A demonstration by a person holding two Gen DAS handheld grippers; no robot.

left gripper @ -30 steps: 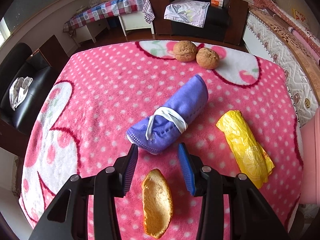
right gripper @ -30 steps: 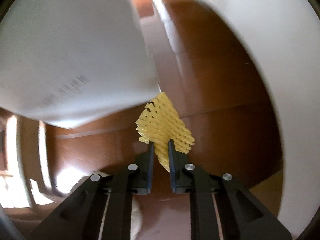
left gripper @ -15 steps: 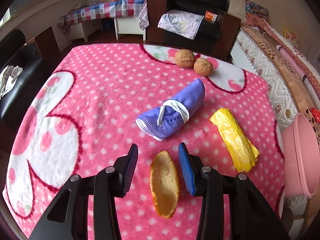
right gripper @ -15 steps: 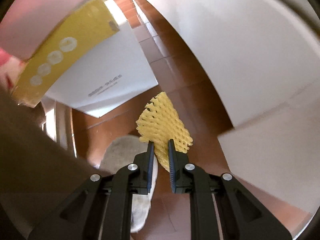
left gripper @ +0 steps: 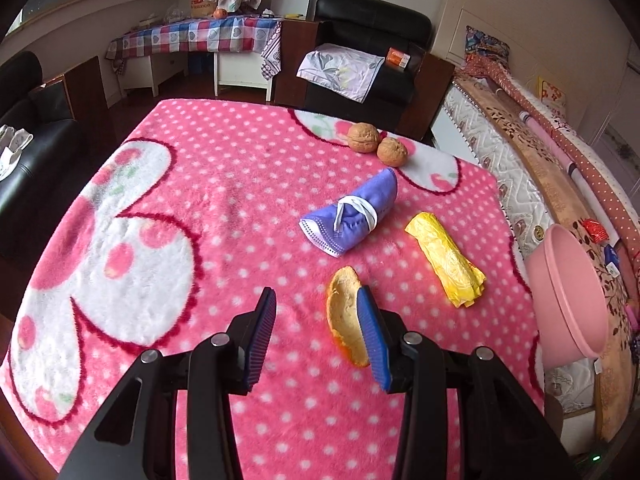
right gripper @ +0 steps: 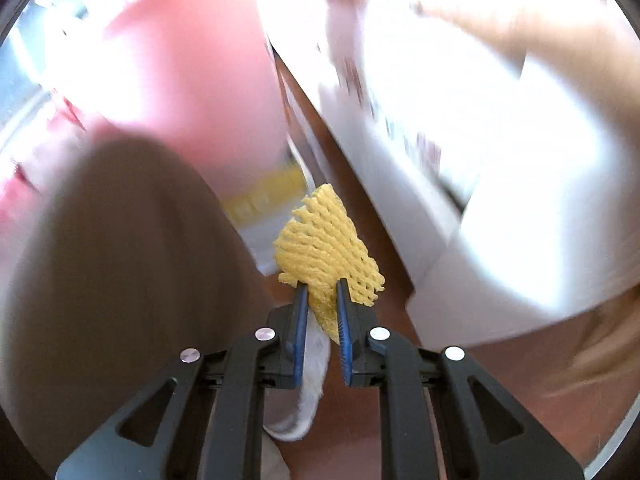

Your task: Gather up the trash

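Note:
In the left wrist view my left gripper [left gripper: 314, 294] is open and empty above a pink polka-dot blanket [left gripper: 200, 216]. An orange peel [left gripper: 344, 316] lies just behind its right finger. Beyond it lie a rolled purple face mask [left gripper: 352, 216], a folded yellow wrapper [left gripper: 446, 258] and two walnuts [left gripper: 376, 144]. A pink basin [left gripper: 568, 292] stands off the blanket's right edge. In the right wrist view my right gripper [right gripper: 322, 288] is shut on a yellow foam fruit net [right gripper: 324, 246]. A blurred pink shape [right gripper: 192, 80] fills the upper left there.
A quilted bed edge [left gripper: 516, 168] runs along the right. A black armchair [left gripper: 360, 52] and a checked-cloth table [left gripper: 192, 36] stand behind the blanket, a black sofa [left gripper: 20, 152] at the left. The right wrist view shows blurred white surfaces [right gripper: 500, 140] and brown floor [right gripper: 500, 400].
My left gripper has pulled back and shifted left, so the peel now sits by its right finger. The right gripper has swung with the foam net, and a pink shape has come into its view.

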